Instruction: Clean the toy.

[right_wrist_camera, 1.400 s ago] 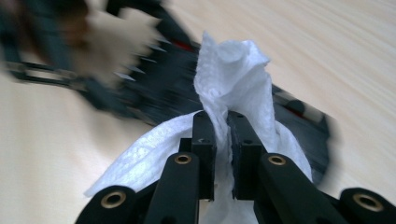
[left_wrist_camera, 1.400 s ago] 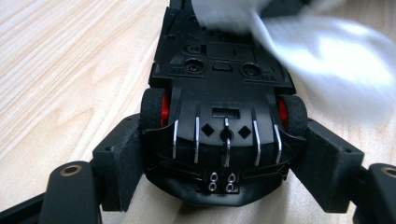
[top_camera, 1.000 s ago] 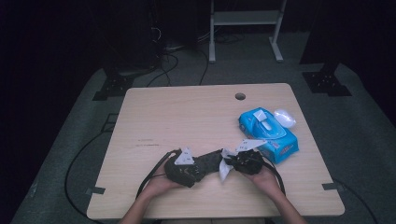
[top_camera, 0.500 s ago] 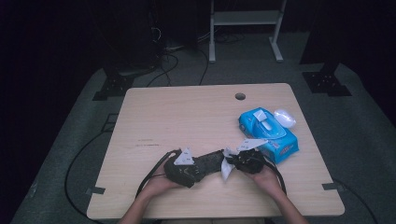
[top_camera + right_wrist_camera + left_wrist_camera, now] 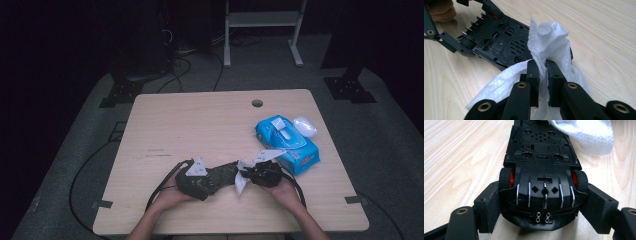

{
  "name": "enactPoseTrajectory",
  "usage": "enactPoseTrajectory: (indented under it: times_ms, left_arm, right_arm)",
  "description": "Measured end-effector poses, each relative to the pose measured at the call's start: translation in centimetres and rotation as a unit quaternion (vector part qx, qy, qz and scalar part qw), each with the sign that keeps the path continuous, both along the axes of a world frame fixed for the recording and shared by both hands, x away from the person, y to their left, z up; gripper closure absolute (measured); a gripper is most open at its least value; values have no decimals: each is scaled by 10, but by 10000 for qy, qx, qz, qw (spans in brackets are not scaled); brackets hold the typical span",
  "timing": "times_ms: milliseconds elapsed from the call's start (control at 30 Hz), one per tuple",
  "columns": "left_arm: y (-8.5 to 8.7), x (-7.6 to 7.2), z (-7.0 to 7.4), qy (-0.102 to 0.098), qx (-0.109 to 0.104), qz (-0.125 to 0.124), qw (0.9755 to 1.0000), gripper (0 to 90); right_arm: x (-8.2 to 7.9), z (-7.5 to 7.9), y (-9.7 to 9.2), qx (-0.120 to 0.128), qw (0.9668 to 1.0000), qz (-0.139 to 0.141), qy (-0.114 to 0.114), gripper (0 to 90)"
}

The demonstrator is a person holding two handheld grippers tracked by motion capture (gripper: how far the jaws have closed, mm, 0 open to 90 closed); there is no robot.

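A black toy car point(image 5: 541, 170) with red wheel hubs lies underside up, its tail clamped between the pads point(image 5: 490, 202) of my left gripper point(image 5: 544, 205). In the high view that left gripper point(image 5: 212, 179) holds the car point(image 5: 226, 172) low over the table's near edge. My right gripper point(image 5: 543, 72) is shut on a crumpled white wipe point(image 5: 549, 40), which rests against the car's underside point(image 5: 499, 42) at its far end. From above, the right gripper point(image 5: 248, 176) faces the left one, with the wipe point(image 5: 240, 184) hanging between them.
A blue wipe pack point(image 5: 287, 142) lies to the right of my hands, with a white oval object point(image 5: 304, 126) beside it. The wooden table point(image 5: 200, 125) has a cable hole point(image 5: 257, 103) near its far edge. Cables trail off the near left corner.
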State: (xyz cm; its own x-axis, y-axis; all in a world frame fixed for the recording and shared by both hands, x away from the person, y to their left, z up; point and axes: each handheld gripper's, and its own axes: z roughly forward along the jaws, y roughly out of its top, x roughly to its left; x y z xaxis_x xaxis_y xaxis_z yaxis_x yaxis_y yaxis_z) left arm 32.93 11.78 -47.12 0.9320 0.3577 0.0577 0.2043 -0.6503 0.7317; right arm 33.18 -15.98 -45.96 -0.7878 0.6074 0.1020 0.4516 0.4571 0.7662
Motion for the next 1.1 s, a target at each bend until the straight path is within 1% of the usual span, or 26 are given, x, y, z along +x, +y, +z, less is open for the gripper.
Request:
enactPoseTrajectory:
  times_ms: [100,200,267,367,500,567,633,667,767,833,900,933,967,1033,1067,1100]
  left_arm:
    - [1,0,1,34,-20,10,10000,242]
    - [0,0,0,37,-55,22,10000,242]
    - [0,-1,0,27,-43,16,10000,242]
    - [0,-1,0,2,-2,15,10000,242]
    - [0,-1,0,-12,6,0,10000,242]
    - [0,-1,0,-10,-1,1,10000,242]
    - [1,-1,0,27,-61,0,10000,242]
    - [1,0,0,36,-68,-1,10000,242]
    - [1,-1,0,25,-45,-13,10000,242]
    - [1,-1,0,28,-45,-18,10000,242]
    - [0,-1,0,-1,-9,-51,10000,242]
    - [0,-2,0,11,-24,-73,10000,242]
    - [0,-2,0,21,-37,-113,9999,242]
    - [-2,-4,0,1,-45,-161,9999,242]
    - [-2,-4,0,-19,-28,-190,9998,243]
    - [-2,-4,0,-8,-42,-189,9998,242]
  right_arm:
    - [1,0,-2,4,10000,-26,28,816]
    - [4,0,-7,-214,9996,-194,-44,816]
    - [4,-1,-9,-205,9994,-276,5,816]
    - [2,0,-8,-230,9993,-284,-18,816]
    - [-3,2,2,-167,9998,-39,-33,815]
    - [-4,4,4,-220,9997,33,-94,815]
    - [-1,2,0,-197,9998,-8,-28,816]
    - [1,1,-3,-170,9998,-86,20,816]
    - [4,0,-9,-244,9994,-234,29,816]
    - [4,0,-11,-219,9994,-257,68,815]
    - [2,1,-8,-126,9997,-185,101,815]
    - [1,2,-6,-7,9998,-108,155,815]
    - [-1,3,-2,171,9996,76,203,814]
    - [-6,5,6,86,9995,269,151,812]
    - [-7,5,10,-21,9994,343,71,813]
    - [-8,6,10,-75,9994,342,49,812]
